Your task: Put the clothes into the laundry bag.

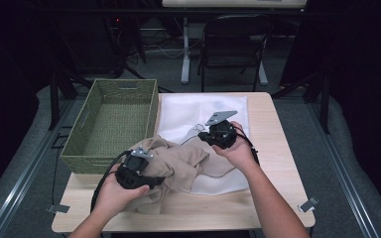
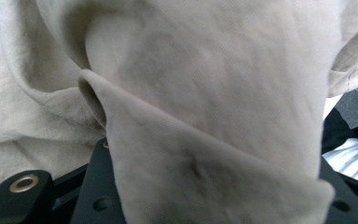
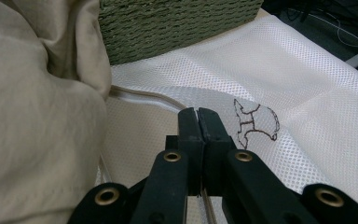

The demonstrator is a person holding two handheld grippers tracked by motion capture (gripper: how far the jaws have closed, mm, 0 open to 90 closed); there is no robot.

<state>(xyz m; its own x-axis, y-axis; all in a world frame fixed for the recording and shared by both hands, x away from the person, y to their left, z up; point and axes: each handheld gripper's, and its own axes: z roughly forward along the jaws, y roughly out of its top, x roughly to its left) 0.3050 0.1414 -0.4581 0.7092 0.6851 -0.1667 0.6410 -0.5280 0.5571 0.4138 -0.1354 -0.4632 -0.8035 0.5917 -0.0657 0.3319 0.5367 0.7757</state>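
A crumpled beige garment [image 1: 178, 163] lies at the table's front middle, partly over a white mesh garment [image 1: 198, 106] spread behind it. My left gripper [image 1: 149, 181] is at the heap's left side. In the left gripper view a thick fold of the beige cloth [image 2: 214, 93] runs between and over the jaws, hiding their tips. My right gripper [image 1: 202, 135] is at the heap's right edge. Its jaws [image 3: 198, 114] are pressed together on a raised fold of the white mesh [image 3: 307, 84], beside a dark stitched outline [image 3: 256, 123].
A green woven basket [image 1: 129, 82] stands at the table's back left, its wall [image 3: 168, 28] close behind the beige heap. Bare wooden tabletop [image 1: 278, 148] shows at the right and along the front edge. A black folding chair [image 1: 233, 44] stands beyond the table.
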